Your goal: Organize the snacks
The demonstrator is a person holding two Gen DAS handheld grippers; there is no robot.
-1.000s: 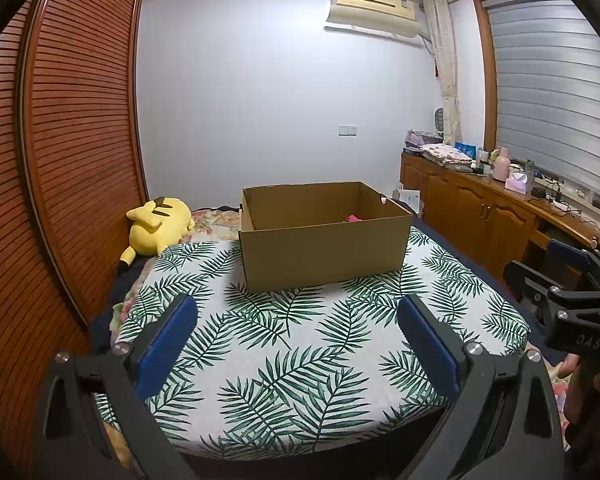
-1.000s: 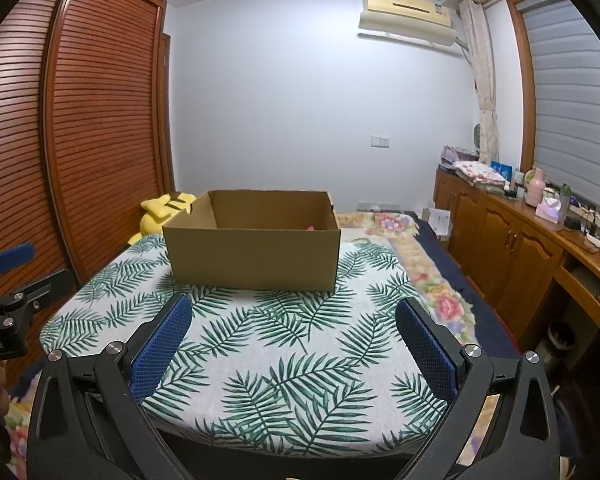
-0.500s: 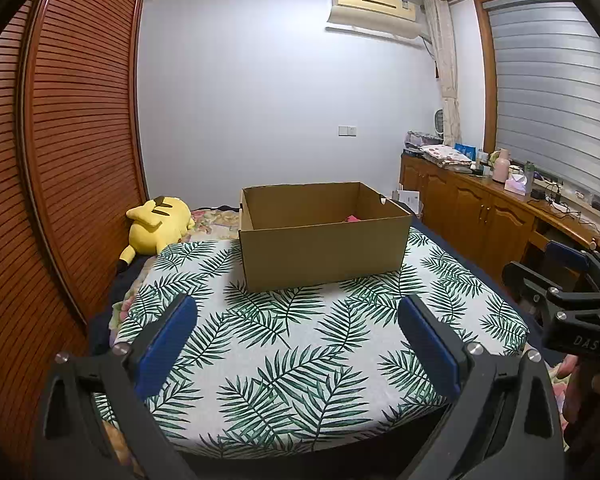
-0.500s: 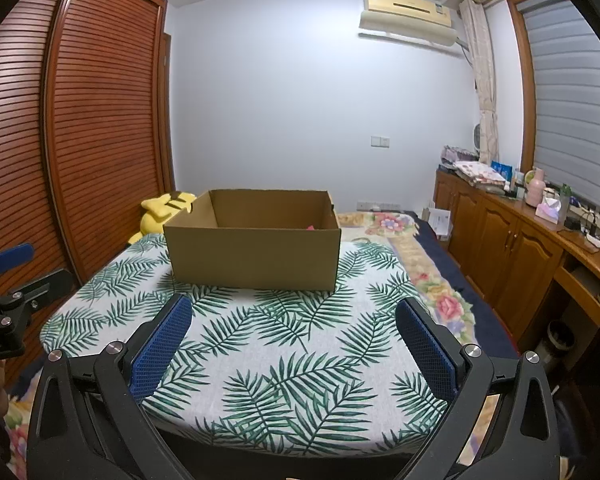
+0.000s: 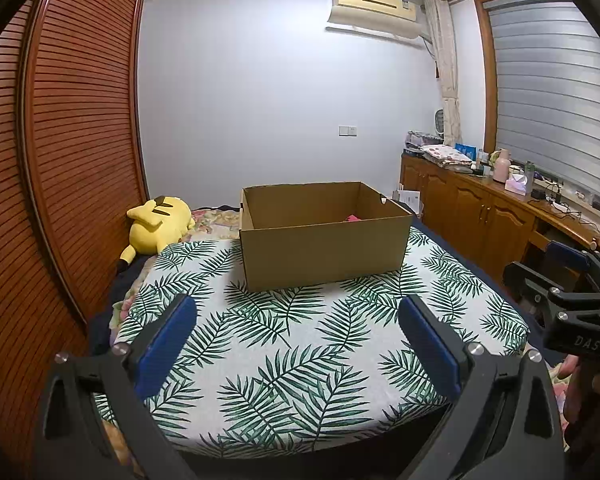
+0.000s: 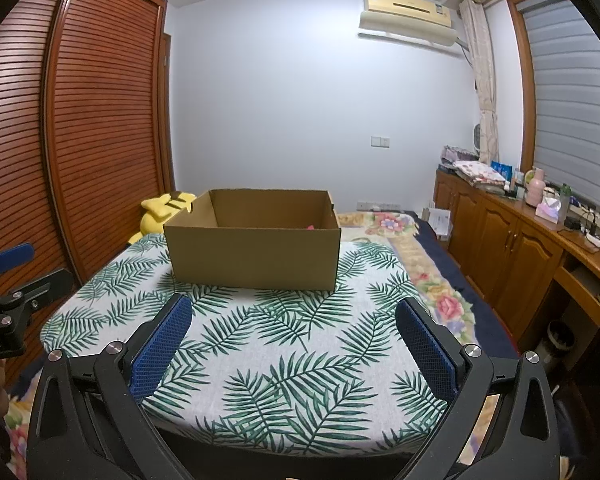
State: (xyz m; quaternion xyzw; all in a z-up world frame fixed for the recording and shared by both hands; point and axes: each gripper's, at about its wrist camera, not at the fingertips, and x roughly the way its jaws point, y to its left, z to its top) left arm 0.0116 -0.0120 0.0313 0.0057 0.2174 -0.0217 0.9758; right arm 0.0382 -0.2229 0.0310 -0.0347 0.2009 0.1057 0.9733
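Note:
An open brown cardboard box (image 5: 324, 248) (image 6: 254, 254) stands at the far half of a table covered in a leaf-print cloth (image 5: 300, 344) (image 6: 284, 344). A bit of something pink (image 5: 352, 218) (image 6: 310, 227) shows above the box's near wall; the rest of its inside is hidden. My left gripper (image 5: 298, 340) hovers open over the cloth's near part, with nothing between its blue pads. My right gripper (image 6: 294, 338) is likewise open and empty, short of the box. Each gripper also shows at the edge of the other's view.
A yellow plush toy (image 5: 158, 224) lies behind the table on the left, by a slatted wooden wardrobe (image 5: 68, 160). Wooden cabinets (image 6: 512, 248) with clutter on top line the right wall under a shuttered window. A floral bedspread (image 6: 428, 280) runs along the table's right side.

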